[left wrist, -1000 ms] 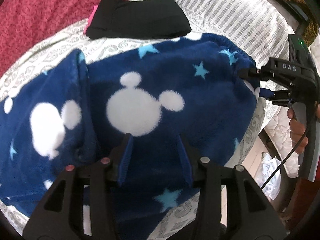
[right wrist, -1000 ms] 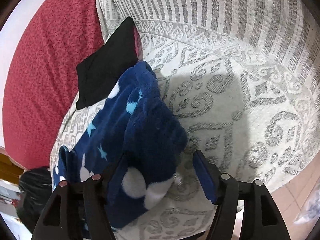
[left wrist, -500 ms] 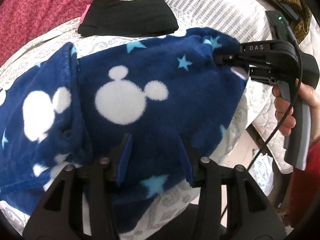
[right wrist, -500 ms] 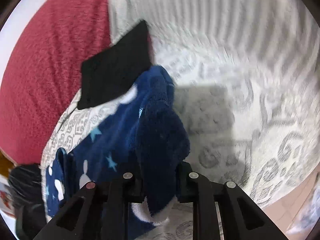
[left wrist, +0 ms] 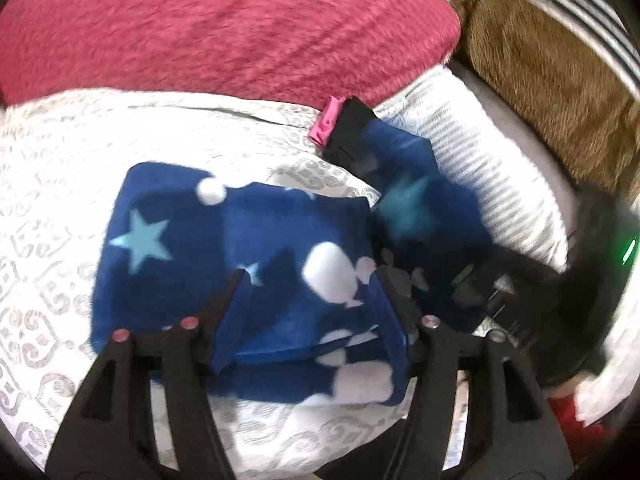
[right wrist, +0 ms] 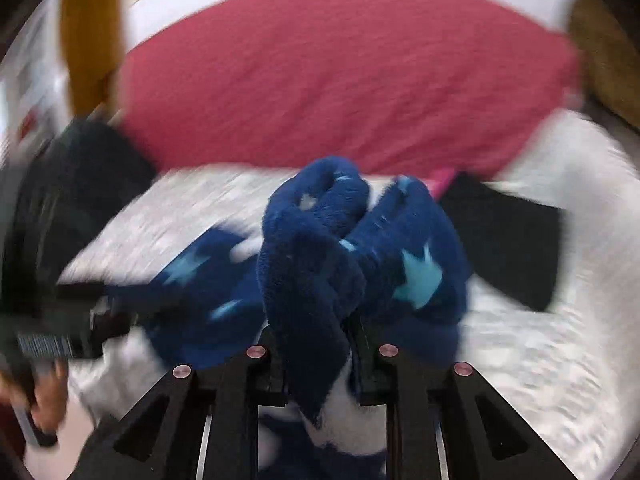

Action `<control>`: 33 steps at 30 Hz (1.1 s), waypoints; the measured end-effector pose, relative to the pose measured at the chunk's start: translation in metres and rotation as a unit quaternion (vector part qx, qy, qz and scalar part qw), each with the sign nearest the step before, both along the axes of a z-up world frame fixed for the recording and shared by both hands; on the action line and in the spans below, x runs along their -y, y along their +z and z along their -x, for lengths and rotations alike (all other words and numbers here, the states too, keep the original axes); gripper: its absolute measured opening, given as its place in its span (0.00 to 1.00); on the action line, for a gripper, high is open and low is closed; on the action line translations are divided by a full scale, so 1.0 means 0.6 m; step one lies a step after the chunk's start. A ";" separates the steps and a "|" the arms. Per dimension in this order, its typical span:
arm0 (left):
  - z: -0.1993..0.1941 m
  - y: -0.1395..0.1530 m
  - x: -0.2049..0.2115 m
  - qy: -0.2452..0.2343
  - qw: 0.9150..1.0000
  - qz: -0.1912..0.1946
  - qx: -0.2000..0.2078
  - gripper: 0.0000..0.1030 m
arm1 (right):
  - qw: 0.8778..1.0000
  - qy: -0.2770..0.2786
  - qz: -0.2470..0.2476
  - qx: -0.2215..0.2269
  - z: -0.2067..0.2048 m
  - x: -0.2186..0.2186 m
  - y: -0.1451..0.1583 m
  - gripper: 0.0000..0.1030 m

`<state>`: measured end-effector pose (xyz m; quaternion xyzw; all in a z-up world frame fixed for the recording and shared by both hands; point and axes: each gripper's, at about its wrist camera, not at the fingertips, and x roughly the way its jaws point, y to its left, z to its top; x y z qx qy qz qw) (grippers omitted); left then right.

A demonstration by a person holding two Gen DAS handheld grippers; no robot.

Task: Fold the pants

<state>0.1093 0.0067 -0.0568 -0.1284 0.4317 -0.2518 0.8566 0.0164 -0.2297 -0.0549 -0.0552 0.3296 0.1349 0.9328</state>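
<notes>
The dark blue fleece pants (left wrist: 240, 248), printed with white shapes and light blue stars, lie folded into a short packet on the patterned bedspread (left wrist: 48, 200). My left gripper (left wrist: 306, 304) is low over the packet's near edge. Its jaws are opening, with the fabric lying between the fingers. My right gripper (right wrist: 316, 332) is shut on a thick bunch of the pants (right wrist: 304, 248), which hangs up out of its jaws; those jaws are starting to open. In the left wrist view the right gripper (left wrist: 480, 280) is a blur at the packet's right end.
A folded black garment (left wrist: 352, 136) with a pink item (left wrist: 325, 126) beside it lies just behind the pants. A red cover (left wrist: 220, 28) fills the back, with a brown blanket (left wrist: 540, 80) at the right. A hand (right wrist: 40, 400) holds the left gripper's handle.
Both grippers swept across the bed, carrying the pants over into a shorter fold. The right gripper closed on the fabric's end. The left jaws now stand wider apart.
</notes>
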 end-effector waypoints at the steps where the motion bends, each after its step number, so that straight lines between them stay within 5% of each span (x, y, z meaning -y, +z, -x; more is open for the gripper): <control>1: -0.001 -0.006 -0.011 0.002 1.000 0.003 -0.008 0.63 | 0.999 0.030 0.003 -0.028 -0.011 -0.027 -0.021 0.23; 4: -0.010 -0.041 -0.027 -0.001 0.999 0.013 -0.048 0.63 | 0.992 0.060 0.011 -0.110 -0.039 -0.074 -0.081 0.29; 7: -0.014 -0.067 -0.026 -0.018 0.995 0.044 -0.084 0.63 | 0.991 0.063 -0.004 -0.116 -0.043 -0.072 -0.093 0.37; 9: -0.019 -0.078 -0.017 -0.030 0.992 0.067 -0.099 0.63 | 0.988 0.071 -0.044 -0.128 -0.043 -0.057 -0.088 0.51; 15: -0.024 -0.084 0.012 -0.076 0.982 0.132 -0.115 0.72 | 0.977 0.073 -0.132 -0.153 -0.041 -0.022 -0.088 0.54; 22: -0.045 -0.113 0.082 -0.099 0.980 0.099 -0.138 0.72 | 0.977 0.060 -0.132 -0.156 -0.016 -0.017 -0.090 0.55; 23: -0.048 -0.114 0.086 -0.099 0.981 0.097 -0.134 0.68 | 0.978 0.057 -0.130 -0.154 -0.012 -0.016 -0.088 0.55; 25: -0.055 -0.114 0.095 -0.095 0.984 0.084 -0.128 0.35 | 0.978 0.051 -0.131 -0.152 -0.001 -0.005 -0.083 0.55; 33: -0.036 -0.021 0.088 -0.115 0.992 0.024 -0.036 0.29 | 0.981 -0.032 -0.155 -0.114 0.047 0.101 -0.037 0.60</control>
